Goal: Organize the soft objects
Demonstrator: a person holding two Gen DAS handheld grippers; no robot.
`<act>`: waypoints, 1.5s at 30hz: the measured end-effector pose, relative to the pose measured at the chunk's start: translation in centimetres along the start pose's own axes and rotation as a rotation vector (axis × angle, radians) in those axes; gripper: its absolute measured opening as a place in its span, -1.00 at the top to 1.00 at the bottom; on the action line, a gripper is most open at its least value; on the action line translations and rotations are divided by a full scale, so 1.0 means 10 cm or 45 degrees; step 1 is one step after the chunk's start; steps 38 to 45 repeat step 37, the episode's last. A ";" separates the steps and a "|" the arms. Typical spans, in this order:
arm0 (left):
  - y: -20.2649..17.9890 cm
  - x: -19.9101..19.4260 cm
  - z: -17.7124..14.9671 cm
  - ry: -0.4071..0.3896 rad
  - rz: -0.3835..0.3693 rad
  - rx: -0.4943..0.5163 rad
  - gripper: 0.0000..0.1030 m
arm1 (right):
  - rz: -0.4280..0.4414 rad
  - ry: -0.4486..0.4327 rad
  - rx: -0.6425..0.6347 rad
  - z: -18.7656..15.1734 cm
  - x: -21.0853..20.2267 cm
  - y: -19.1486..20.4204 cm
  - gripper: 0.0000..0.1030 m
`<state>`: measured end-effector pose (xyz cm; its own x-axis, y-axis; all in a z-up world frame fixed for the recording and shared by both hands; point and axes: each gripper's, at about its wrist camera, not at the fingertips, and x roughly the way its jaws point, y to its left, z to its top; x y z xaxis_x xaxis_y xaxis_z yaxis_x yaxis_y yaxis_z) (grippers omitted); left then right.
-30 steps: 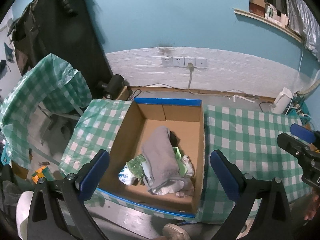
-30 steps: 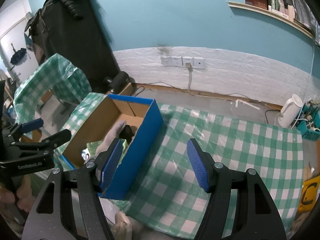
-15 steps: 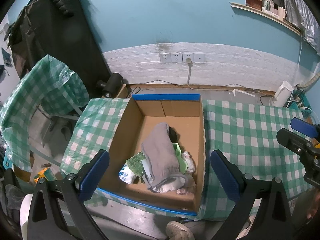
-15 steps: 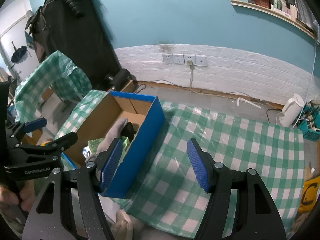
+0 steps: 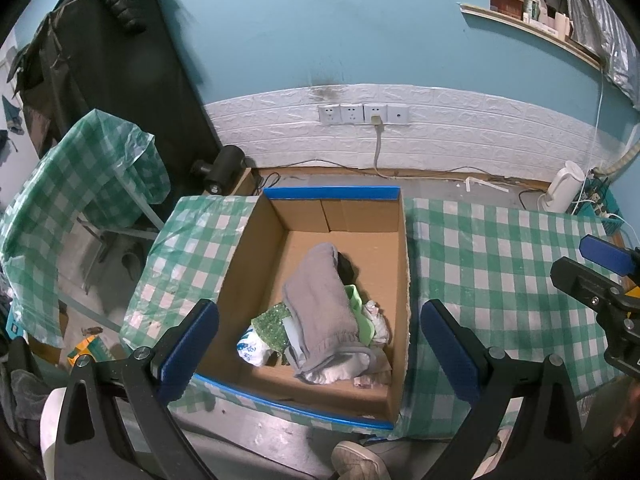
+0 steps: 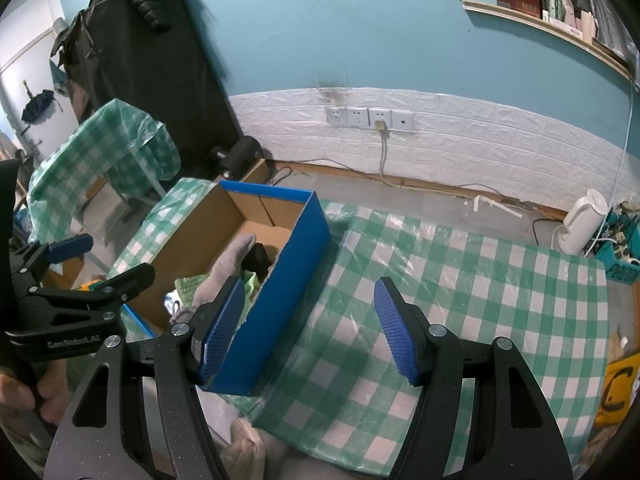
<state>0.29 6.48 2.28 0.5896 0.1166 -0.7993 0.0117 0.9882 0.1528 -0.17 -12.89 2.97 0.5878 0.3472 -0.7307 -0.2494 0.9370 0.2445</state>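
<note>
A cardboard box (image 5: 256,248) with blue outer walls sits on the green-checked table (image 5: 488,248). Inside lies a heap of soft things: a grey cloth (image 5: 320,312) on top, a green sequined piece (image 5: 272,326), a light green item (image 5: 358,308), a white-and-blue bag (image 5: 251,348) and something black (image 5: 346,266). My left gripper (image 5: 316,348) hovers open above the box's near end, nothing between its fingers. My right gripper (image 6: 310,330) hangs open over the box's blue right wall (image 6: 288,276) and the tablecloth, empty. The grey cloth (image 6: 234,258) also shows in the right wrist view.
A second checked-covered table (image 5: 76,176) stands to the left beside a dark coat rack (image 5: 120,64). Wall sockets (image 5: 364,114) with a cable, a white kettle (image 5: 562,186) and a blue basket (image 6: 618,256) lie beyond the table. A shoe (image 5: 356,460) shows below the table's near edge.
</note>
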 end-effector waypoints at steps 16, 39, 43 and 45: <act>-0.01 0.01 -0.01 0.012 -0.018 0.008 -0.97 | -0.003 0.002 -0.002 -0.01 0.00 0.01 -0.30; -0.04 0.04 -0.03 0.026 -0.015 0.036 -0.97 | -0.010 0.008 -0.006 -0.05 -0.01 0.02 -0.30; -0.04 0.04 -0.03 0.026 -0.015 0.036 -0.97 | -0.010 0.008 -0.006 -0.05 -0.01 0.02 -0.30; -0.04 0.04 -0.03 0.026 -0.015 0.036 -0.97 | -0.010 0.008 -0.006 -0.05 -0.01 0.02 -0.30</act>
